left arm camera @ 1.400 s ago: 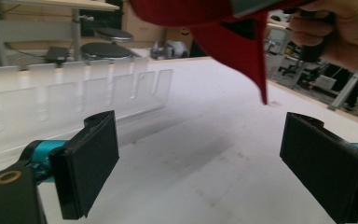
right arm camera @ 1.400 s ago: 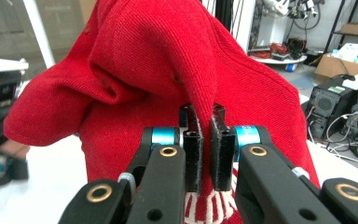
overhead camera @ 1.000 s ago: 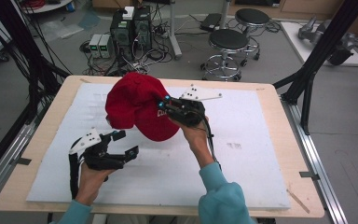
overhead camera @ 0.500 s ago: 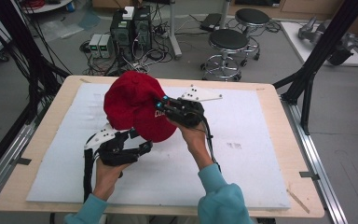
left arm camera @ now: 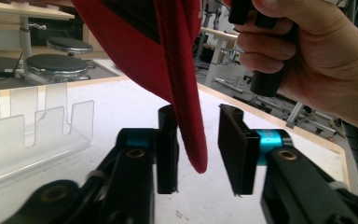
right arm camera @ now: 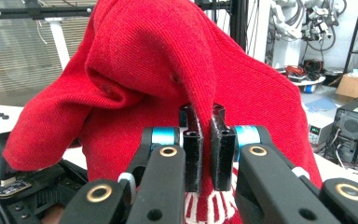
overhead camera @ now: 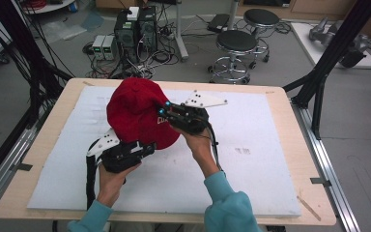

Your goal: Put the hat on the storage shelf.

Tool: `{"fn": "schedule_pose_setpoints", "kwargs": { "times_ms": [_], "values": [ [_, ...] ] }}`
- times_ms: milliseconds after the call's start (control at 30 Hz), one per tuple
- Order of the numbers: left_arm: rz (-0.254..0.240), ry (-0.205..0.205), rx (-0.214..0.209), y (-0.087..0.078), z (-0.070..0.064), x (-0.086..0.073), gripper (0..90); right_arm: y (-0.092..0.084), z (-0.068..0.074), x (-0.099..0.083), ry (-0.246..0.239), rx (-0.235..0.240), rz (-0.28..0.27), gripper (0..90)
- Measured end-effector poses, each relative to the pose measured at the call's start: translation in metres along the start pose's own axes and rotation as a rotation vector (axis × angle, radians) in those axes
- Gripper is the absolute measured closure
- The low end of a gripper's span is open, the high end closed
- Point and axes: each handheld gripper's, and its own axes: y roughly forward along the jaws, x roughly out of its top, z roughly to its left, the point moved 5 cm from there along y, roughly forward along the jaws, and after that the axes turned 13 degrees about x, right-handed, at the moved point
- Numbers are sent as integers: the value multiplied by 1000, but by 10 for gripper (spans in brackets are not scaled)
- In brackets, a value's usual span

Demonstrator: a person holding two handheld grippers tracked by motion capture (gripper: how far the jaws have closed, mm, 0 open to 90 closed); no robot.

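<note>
The right gripper [right arm camera: 204, 140] pinches the cap [overhead camera: 137, 108], while the left gripper's [left arm camera: 198, 149] jaws, just closing around its brim, could miss and let it swing.

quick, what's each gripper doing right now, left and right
Left gripper: open, jaws just been closing around the brim of the red fabric cap.
Right gripper: shut on the cap.

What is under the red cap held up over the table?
Under the red knitted fabric cap, the left hand-held gripper has been closing around its hanging edge, above the white foam mat. The cap hides the mat directly beneath it in the high view.
</note>
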Motion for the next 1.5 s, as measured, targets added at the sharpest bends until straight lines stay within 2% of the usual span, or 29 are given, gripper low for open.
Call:
{"fn": "schedule_pose_setpoints", "kwargs": {
  "times_ms": [133,267,333,533,867,1067,1167,1233,1300,1367,1500],
  "values": [
    [-3,3,-1,-1,0,1,777,1,1,0,0,3,0,859],
    [-8,-12,-24,-2,-1,3,818,0,1,0,8,7,-9,859],
    [-8,-12,-17,-2,-1,3,838,0,2,0,8,13,-13,859],
    [3,-30,-25,-4,0,3,850,0,3,1,-9,18,-14,858],
    [7,-31,-24,-5,0,4,852,0,4,1,-19,19,-11,852],
    [13,-21,-15,-5,1,5,853,-1,5,1,-40,15,-5,819],
    [26,-19,-9,-6,2,5,853,-3,5,2,-50,8,-6,699],
    [28,-16,-6,-7,3,5,853,-4,4,2,-55,-21,4,494],
    [27,-16,0,-8,4,7,853,-4,2,-1,-59,-74,50,338],
    [25,-7,10,-9,6,9,853,-5,1,-3,-56,-87,76,263],
    [22,4,32,-12,11,15,853,-11,1,-4,-92,-116,114,179]
  ]
}}
